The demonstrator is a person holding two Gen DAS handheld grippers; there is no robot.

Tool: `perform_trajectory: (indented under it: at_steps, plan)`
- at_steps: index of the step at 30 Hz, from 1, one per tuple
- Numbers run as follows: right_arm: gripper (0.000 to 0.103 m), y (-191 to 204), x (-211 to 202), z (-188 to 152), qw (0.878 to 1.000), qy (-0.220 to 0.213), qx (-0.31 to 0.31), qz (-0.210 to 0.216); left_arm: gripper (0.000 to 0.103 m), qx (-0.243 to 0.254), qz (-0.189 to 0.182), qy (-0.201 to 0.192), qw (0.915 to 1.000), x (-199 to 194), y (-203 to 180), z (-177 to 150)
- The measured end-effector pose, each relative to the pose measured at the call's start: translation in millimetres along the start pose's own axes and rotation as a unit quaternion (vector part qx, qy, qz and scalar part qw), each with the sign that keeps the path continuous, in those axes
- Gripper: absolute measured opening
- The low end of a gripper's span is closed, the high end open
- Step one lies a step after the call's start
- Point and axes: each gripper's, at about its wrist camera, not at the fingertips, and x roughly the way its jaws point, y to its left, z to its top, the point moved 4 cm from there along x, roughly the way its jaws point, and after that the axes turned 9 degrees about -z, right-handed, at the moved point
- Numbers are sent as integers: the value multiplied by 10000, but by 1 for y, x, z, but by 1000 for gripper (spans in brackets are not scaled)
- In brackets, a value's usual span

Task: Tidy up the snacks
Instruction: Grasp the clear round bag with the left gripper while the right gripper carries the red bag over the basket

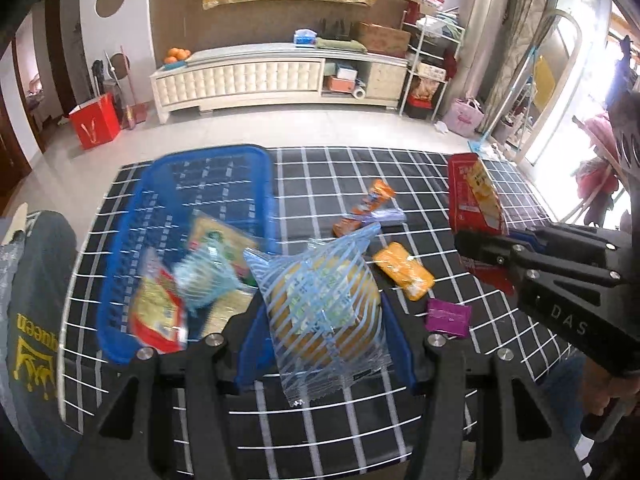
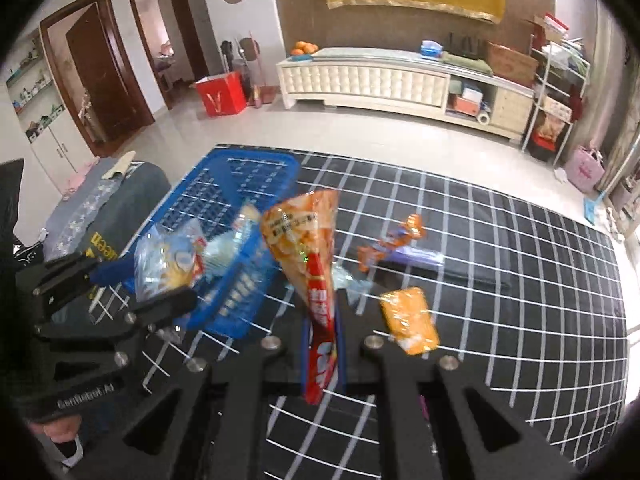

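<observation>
Snacks were my job, and most of them went in the blue basket (image 1: 192, 184), the biggest thing, in the middle left of the left view. It sat on the black checked cloth (image 1: 420, 172) and already had a few packets in it.

My left gripper (image 1: 326, 344) was clamped on a striped clear bag with a round cake (image 1: 320, 300) inside, low in the middle of that view, just beside the basket. I thought the cake was soft and would squash, so the crinkly edge of the bag looked like the best place to hold.

My right gripper (image 2: 322, 344) was pinched tight on a red chip bag (image 2: 308, 248), held by its flat bottom seam. It seemed light and puffy, and the chips would crack if I squeezed the fat part.

Small packets lay on the cloth: an orange packet (image 1: 404, 270), an orange wrapper (image 1: 364, 208) and a purple one (image 1: 448, 316). They looked thin and slippery.
</observation>
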Motion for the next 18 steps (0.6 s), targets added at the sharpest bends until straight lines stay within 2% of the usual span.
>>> perform_trajectory:
  at_steps: [9,18]
  plan:
    - [14,42,22,12,9997,108,-130,182,52,125,265,-28,9996,-9,49,6]
    - [14,60,45,13,9990,349,-268,75,52,-103,284,178,9994,21,97,9]
